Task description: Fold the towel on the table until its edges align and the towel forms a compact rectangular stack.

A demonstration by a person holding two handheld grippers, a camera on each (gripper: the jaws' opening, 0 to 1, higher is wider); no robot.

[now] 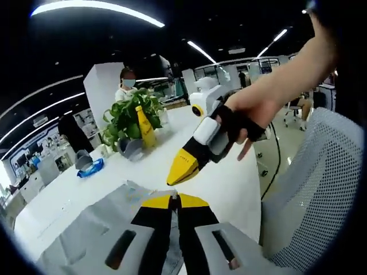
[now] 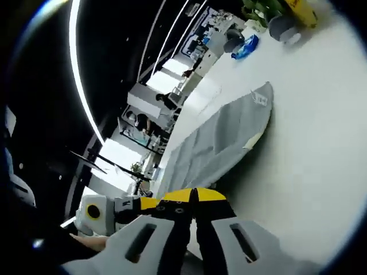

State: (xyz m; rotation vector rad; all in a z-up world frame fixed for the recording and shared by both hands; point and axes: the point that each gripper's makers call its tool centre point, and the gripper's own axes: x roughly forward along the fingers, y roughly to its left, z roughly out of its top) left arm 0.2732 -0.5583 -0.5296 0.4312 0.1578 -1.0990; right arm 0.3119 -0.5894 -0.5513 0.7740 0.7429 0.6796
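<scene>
Here both claws were together above the towel.
Left claw [image 1: 175, 198] and right claw [image 2: 194, 195] empty; grey towel [image 2: 221, 140] mid-frame on the white surface [image 2: 309, 114].

A potted green plant [image 1: 123, 117] beside a yellow bottle [image 1: 146, 127], a crumpled blue cloth [image 1: 92, 168], and a white mesh chair [image 1: 318, 189].

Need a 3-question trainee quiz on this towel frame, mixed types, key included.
1. True or false: the right hand-held gripper is raised off the grey towel.
2. What stands beside the potted plant? A) yellow bottle B) red mug C) laptop
3. Fill in: the left hand-held gripper has its jaws ___, tips over the towel.

Key: 1 true; 2 A; 3 shut.
</scene>
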